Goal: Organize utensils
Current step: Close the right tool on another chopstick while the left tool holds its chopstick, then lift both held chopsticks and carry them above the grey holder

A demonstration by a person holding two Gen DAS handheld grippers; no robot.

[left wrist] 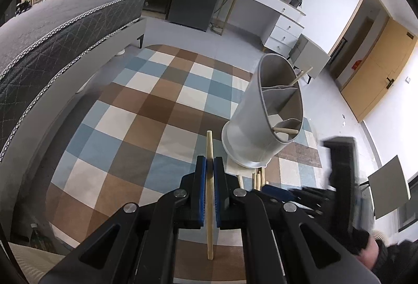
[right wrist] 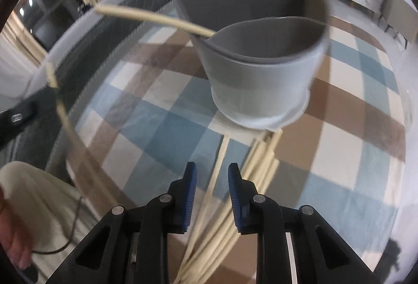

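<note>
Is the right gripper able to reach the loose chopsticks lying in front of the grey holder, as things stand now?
Probably yes. The right gripper is open, and the chopsticks lie on the glass table right under and past its fingertips. Nothing stands between them; the holder sits farther back.

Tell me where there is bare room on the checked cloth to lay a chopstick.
Free: the checked cloth between the bed and the grey holder. Crowded: the loose chopsticks piled below the holder's base, under the open right tongs.

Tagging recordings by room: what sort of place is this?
Probably a bedroom or studio flat: a bed with a grey mattress, a white dressing table with drawers, and a checked rug on the floor.
</note>
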